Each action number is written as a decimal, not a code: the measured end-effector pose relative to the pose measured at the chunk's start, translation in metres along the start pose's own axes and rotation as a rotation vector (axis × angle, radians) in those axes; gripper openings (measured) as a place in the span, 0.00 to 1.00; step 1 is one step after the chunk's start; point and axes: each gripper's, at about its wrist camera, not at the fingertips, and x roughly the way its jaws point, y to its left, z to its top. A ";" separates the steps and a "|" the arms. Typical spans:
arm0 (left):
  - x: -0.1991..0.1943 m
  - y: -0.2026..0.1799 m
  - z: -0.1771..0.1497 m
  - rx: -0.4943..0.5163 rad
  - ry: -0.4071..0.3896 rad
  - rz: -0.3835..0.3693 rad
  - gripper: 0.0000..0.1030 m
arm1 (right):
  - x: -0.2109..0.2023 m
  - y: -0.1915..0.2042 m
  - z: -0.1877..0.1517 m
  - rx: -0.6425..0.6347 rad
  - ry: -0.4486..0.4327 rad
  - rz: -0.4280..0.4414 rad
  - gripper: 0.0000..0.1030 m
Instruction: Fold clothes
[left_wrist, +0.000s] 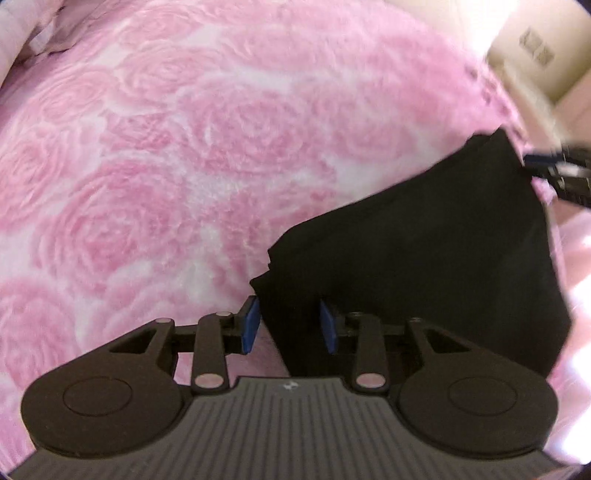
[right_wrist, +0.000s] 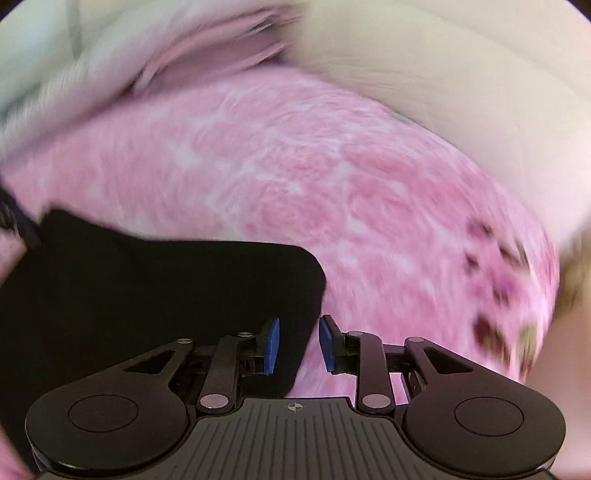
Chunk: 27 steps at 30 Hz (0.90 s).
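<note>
Two grippers, both with jaws apart: the left gripper straddles one edge of the single black garment, the right gripper its other corner. The garment lies on one pink rose-patterned blanket.

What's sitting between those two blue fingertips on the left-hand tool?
In the left wrist view, an edge of the black garment lies between the left gripper's open blue pads, with pink rose blanket beneath.
</note>
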 end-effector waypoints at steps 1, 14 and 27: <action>-0.002 0.000 -0.003 0.009 -0.004 0.008 0.39 | 0.015 0.004 0.001 -0.035 0.037 -0.003 0.28; -0.057 -0.042 -0.058 0.324 -0.088 0.091 0.26 | -0.065 0.049 -0.037 -0.160 0.006 0.089 0.28; -0.035 -0.104 -0.139 0.751 -0.047 0.200 0.27 | -0.085 0.135 -0.101 -0.395 0.079 0.069 0.28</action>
